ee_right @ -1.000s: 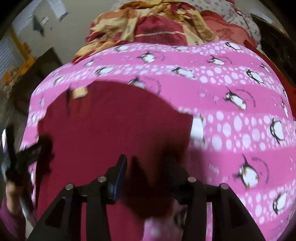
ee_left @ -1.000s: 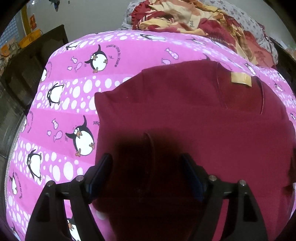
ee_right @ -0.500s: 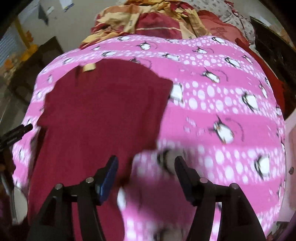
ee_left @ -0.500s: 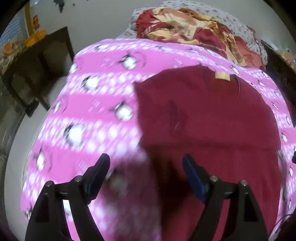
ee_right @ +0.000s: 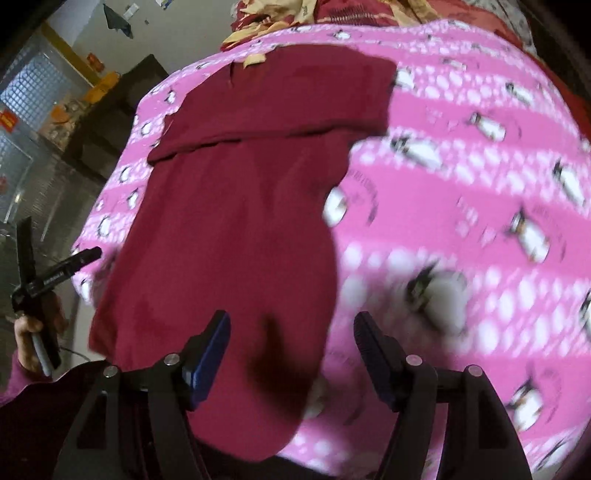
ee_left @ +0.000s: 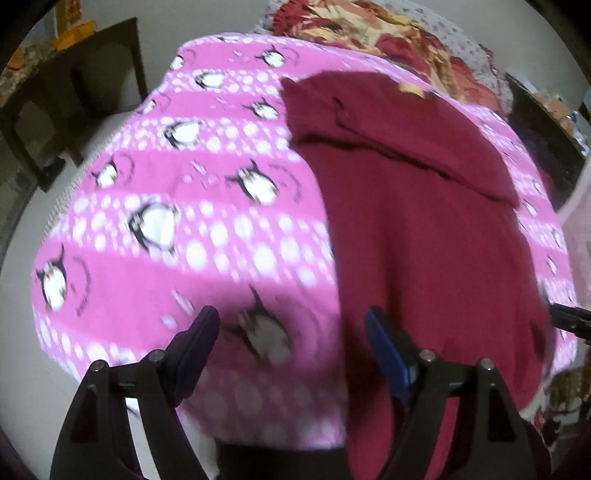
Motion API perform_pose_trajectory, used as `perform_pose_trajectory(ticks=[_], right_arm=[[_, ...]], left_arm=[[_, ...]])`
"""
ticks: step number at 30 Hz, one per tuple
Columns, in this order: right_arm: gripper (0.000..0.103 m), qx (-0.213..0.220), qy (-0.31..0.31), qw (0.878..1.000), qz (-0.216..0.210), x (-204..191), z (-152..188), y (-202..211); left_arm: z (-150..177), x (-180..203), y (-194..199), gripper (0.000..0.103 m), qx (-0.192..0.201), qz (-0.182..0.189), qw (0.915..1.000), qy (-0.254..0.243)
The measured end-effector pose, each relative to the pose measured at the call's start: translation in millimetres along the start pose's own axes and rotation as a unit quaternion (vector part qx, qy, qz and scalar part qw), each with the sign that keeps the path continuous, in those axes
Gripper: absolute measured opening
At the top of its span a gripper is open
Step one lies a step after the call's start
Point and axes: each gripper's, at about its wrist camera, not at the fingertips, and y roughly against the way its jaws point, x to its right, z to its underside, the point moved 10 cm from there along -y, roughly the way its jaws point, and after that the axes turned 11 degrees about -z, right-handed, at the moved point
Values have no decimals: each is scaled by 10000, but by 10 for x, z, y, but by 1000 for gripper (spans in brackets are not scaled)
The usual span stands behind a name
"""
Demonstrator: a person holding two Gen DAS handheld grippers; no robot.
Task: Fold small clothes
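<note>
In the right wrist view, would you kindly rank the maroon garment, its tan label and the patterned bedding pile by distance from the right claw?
1. Maroon garment: directly ahead, below the open right claw.
2. Tan label: garment's far edge.
3. Patterned bedding pile: beyond the pink sheet.

A bed fills most of both views, covered with a pink penguin-print sheet (ee_left: 192, 236). At its far end, top of the frame, lies a heap of red-and-yellow patterned bedding (ee_left: 388, 29). Behind it stands a plain pale wall (ee_left: 207, 18). Dark wooden furniture (ee_left: 74, 88) sits at upper left, with orange items on top. A glass-block window (ee_right: 33, 88) shows at far left of the right wrist view.
</note>
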Motion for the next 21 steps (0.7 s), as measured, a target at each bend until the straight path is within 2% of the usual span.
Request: perform_pose_trajectory(ticks=[5, 9, 12, 14, 15, 16, 17, 20, 21], right_arm=[[77, 64, 2, 10000, -14, -49, 202, 59], [79, 120, -120, 9998, -119, -30, 296, 109], [83, 147, -225, 9995, -163, 8, 340, 119], [83, 160, -326, 9991, -213, 43, 355, 113], [83, 170, -405, 9987, -249, 68, 361, 106], [83, 179, -447, 9985, -261, 81, 356, 94], [83, 180, -476, 9984, -264, 91, 361, 81], [83, 126, -485, 9984, -265, 100, 425, 84], [83, 107, -481, 9984, -275, 92, 454, 92]], left_arm=[[327, 157, -18, 80, -355, 302, 9988, -150], [558, 221, -140, 79, -763, 561, 9955, 53], [617, 311, -143, 79, -778, 702, 9944, 106], [604, 407, -133, 68, -694, 698, 9951, -122], [595, 444, -136, 52, -679, 724, 9949, -181], [587, 475, -149, 30, -695, 791, 9943, -186], [591, 512, -167, 22, -766, 947, 9925, -137], [577, 518, -159, 16, -768, 1015, 9917, -160], [575, 497, -114, 11, -740, 1036, 9917, -187]])
